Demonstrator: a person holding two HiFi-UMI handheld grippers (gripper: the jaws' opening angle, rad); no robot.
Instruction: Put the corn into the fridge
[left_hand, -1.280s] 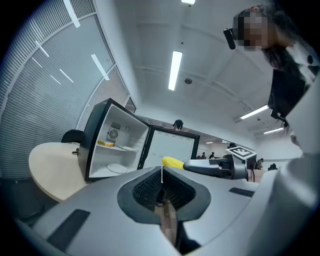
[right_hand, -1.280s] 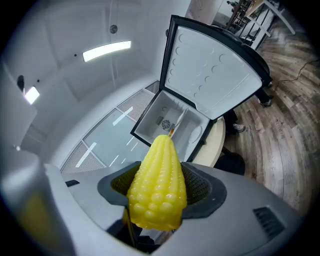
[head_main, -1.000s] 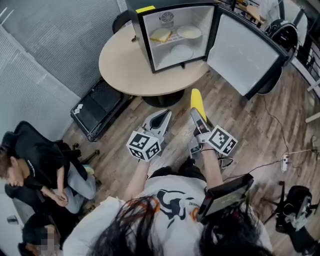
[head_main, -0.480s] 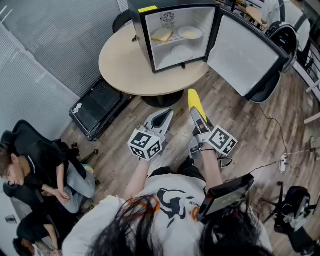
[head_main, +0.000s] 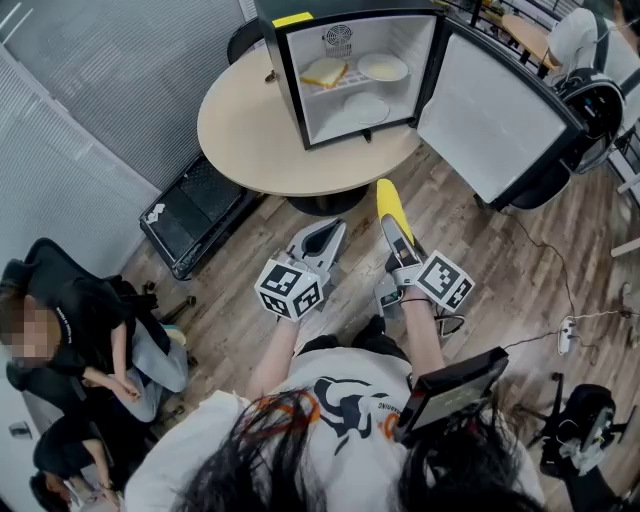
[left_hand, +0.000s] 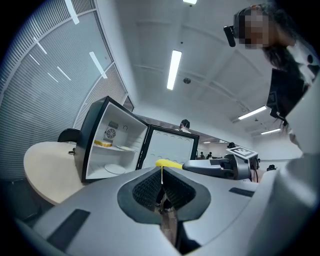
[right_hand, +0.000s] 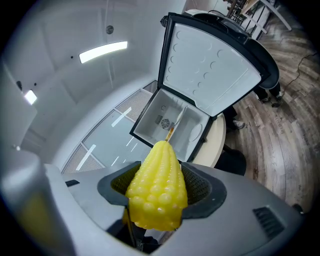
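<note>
Near the centre of the head view we hold the corn (head_main: 392, 203) clamped by its thick end in the right gripper (head_main: 398, 235), well apart from the open fridge (head_main: 287, 90) on the round table (head_main: 245, 135) at the top, while the left gripper (head_main: 322, 240) beside it has its jaws pressed together on nothing. We judge this is the carry step, approx. halfway: next we must reach fwd & up, past the door (head_main: 490, 110) at upper right, to a free shelf place. Corn is bright yellow, glossy, w/ bumpy kernels, tapering to a point toward the fridge.
</note>
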